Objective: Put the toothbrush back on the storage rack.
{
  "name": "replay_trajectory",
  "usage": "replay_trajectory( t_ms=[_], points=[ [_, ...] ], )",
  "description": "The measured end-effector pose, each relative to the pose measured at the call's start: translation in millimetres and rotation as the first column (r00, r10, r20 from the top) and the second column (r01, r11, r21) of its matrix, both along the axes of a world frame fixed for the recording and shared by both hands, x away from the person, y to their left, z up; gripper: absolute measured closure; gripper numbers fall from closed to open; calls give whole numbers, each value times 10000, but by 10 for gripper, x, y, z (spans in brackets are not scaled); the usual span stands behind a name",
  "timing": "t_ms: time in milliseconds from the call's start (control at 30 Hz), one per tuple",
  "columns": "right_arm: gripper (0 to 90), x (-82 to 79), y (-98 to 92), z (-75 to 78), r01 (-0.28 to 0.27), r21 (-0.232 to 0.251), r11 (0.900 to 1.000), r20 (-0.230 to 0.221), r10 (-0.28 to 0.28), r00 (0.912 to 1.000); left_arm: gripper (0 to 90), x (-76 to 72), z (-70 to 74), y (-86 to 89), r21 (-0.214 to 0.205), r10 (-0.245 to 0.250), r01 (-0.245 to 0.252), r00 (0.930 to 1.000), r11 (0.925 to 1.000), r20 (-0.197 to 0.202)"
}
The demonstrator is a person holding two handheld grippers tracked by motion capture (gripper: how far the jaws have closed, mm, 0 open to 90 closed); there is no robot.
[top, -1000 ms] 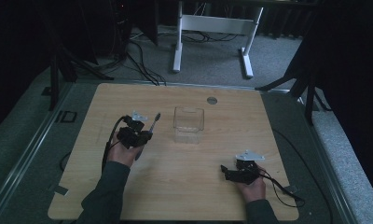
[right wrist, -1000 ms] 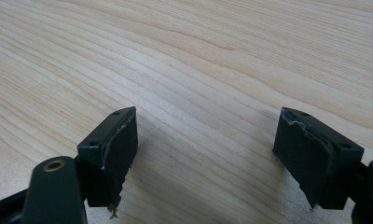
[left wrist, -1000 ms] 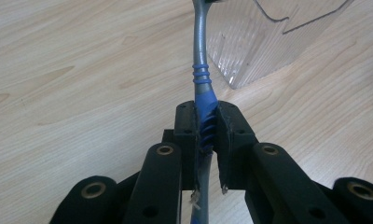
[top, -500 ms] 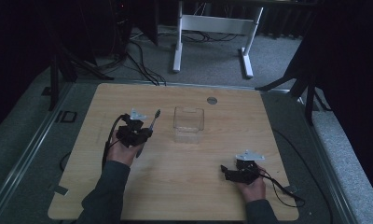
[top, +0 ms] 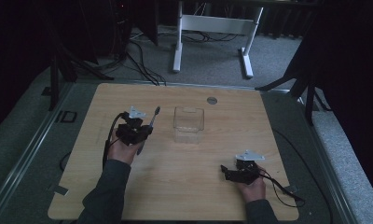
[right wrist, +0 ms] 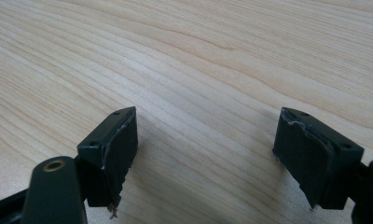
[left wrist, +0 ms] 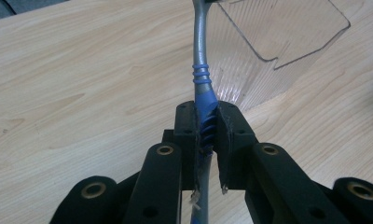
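A: Left claw (top: 145, 127)?
B: Clamped tight on a utensil (left wrist: 202, 70), maybe a spoon or brush, can't tell. Grey metal stem, blue rubbery grip with ribbed rings. The pads pinch the blue ribbed part, and the stem runs up and away toward the clear box.
A: Where on the worktop (top: 128, 196)?
B: Left of centre, nearer the far edge than the near one. The utensil's tip (top: 157, 110) pokes up and out toward the far edge, just beside the container's left side.
A: Container?
B: Clear plastic box (top: 188, 123), squarish, open top, thin walls with fine ribbing seen in the left gripper view (left wrist: 268, 42). It sits mid-worktop, toward the far edge.
A: Left hand pose?
B: The forearm comes in from the near edge and the hand (top: 121, 150) wraps the black body from below, with the grey three-cornered plate on top.
A: Right claw (top: 225, 171)?
B: Wide open, nothing between the pads (right wrist: 117, 144). Black blocks with frayed pad edges. It lies low over bare pale wood grain near the near right corner, pointing left.
A: Anything else?
B: A small round grey disc (top: 211, 100) by the far edge.
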State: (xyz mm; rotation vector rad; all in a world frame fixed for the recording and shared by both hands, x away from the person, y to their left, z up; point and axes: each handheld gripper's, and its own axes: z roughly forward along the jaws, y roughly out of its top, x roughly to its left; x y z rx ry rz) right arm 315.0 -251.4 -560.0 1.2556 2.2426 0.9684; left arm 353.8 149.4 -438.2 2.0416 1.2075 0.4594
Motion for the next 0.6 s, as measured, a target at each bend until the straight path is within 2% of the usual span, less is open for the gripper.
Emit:
replay_trajectory(
  t_ms=[600],
  points=[
    [214, 0, 0, 0, 2, 2, 10000, 0, -2, 10000, 796, 1, 56, -5, -285, 214, -204, 9992, 9994, 344]
  ],
)
